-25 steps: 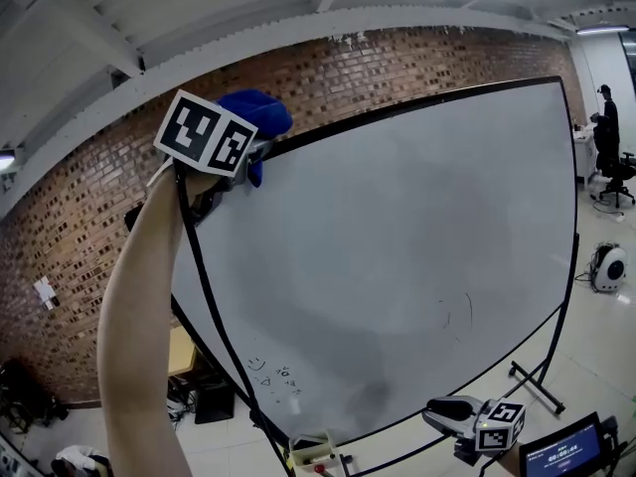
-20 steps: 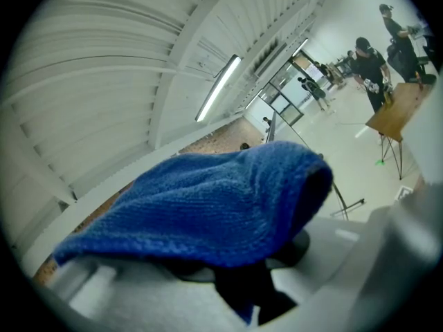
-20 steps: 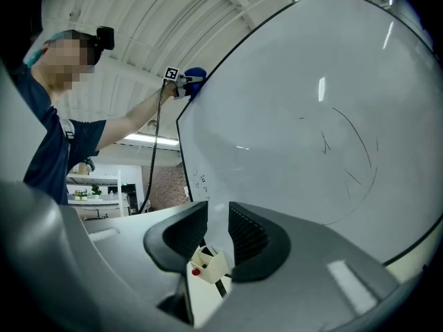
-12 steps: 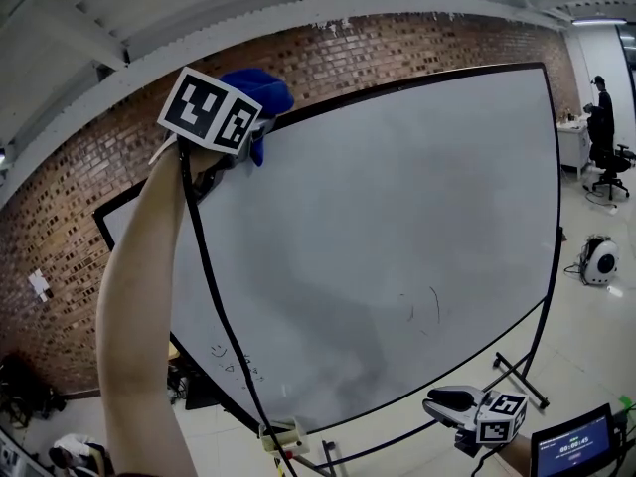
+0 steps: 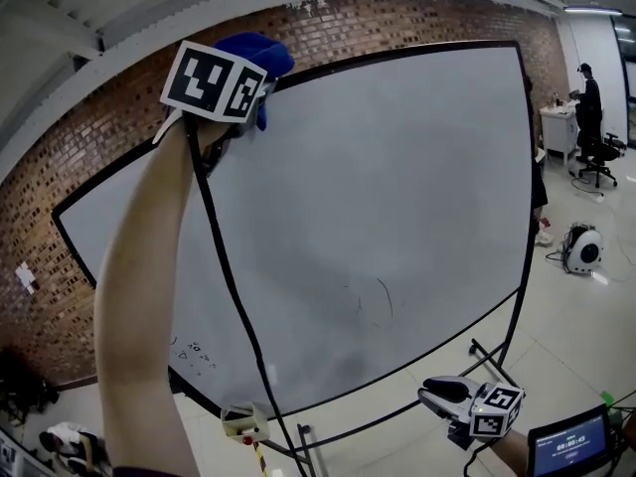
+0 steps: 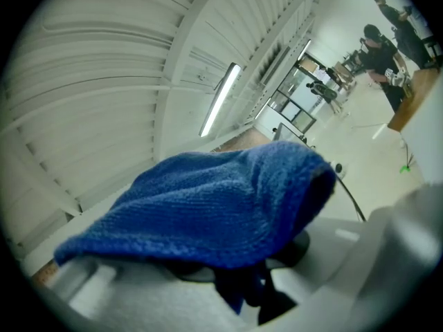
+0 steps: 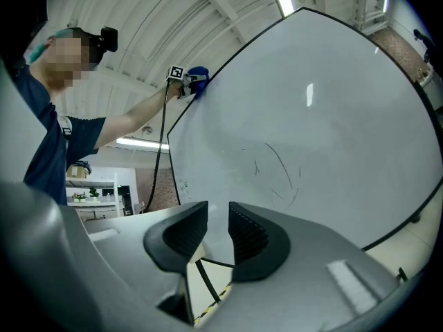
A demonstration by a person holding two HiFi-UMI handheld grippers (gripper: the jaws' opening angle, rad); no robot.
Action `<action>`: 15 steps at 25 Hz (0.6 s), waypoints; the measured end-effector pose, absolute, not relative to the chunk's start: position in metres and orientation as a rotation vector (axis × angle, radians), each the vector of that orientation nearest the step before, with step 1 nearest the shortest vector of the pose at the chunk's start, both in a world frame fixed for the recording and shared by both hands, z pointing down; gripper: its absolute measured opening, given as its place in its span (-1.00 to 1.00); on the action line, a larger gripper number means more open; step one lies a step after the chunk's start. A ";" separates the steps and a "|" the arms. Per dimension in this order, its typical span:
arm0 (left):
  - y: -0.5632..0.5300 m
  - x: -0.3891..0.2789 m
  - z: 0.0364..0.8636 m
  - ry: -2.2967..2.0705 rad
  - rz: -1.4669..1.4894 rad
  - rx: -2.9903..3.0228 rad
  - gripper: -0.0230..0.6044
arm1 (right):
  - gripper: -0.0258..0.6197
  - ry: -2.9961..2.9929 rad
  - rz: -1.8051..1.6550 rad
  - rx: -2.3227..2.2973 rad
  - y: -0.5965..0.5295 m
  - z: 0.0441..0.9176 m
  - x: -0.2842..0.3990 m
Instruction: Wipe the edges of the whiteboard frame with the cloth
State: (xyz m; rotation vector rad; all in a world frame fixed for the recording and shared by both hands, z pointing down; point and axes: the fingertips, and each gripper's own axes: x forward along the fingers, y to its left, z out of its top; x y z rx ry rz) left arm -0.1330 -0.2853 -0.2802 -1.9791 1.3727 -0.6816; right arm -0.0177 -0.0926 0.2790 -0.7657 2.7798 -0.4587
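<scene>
A blue cloth [image 5: 254, 52] lies over the black top edge of the whiteboard frame [image 5: 397, 56], left of its middle. My left gripper [image 5: 248, 92] is raised on an outstretched arm and shut on that cloth. In the left gripper view the cloth [image 6: 208, 206] drapes over the left gripper [image 6: 242, 282] and hides its pads. My right gripper [image 5: 437, 394] hangs low by the board's bottom edge. Its jaws are shut with nothing between them, as the right gripper view shows for the right gripper [image 7: 218, 234]. From there the whiteboard [image 7: 311, 116] carries faint pen marks.
A black cable [image 5: 234, 286] hangs from the left gripper across the board. A small box [image 5: 243, 420] sits at the board's lower edge, and the stand's feet [image 5: 497, 361] reach onto the floor. A person [image 5: 586, 92], a chair [image 5: 596, 157] and a white device [image 5: 581, 249] are far right. A screen [image 5: 566, 445] glows bottom right.
The left gripper with the cloth has slid rightward along the top edge, farther from the board's left corner. The right gripper has stayed low, still shut.
</scene>
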 end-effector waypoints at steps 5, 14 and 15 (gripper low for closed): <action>-0.286 -0.094 -0.285 1.333 -0.538 -2.007 -0.46 | -0.63 2.724 -0.528 -0.823 -0.103 0.289 0.018; -0.184 -0.057 -0.186 1.029 -0.058 -2.316 -0.47 | -0.66 2.713 -0.507 -0.848 -0.103 0.267 0.001; -0.167 -0.057 -0.161 0.997 -0.029 -2.369 -0.47 | -0.68 2.700 -0.484 -0.861 -0.107 0.254 0.003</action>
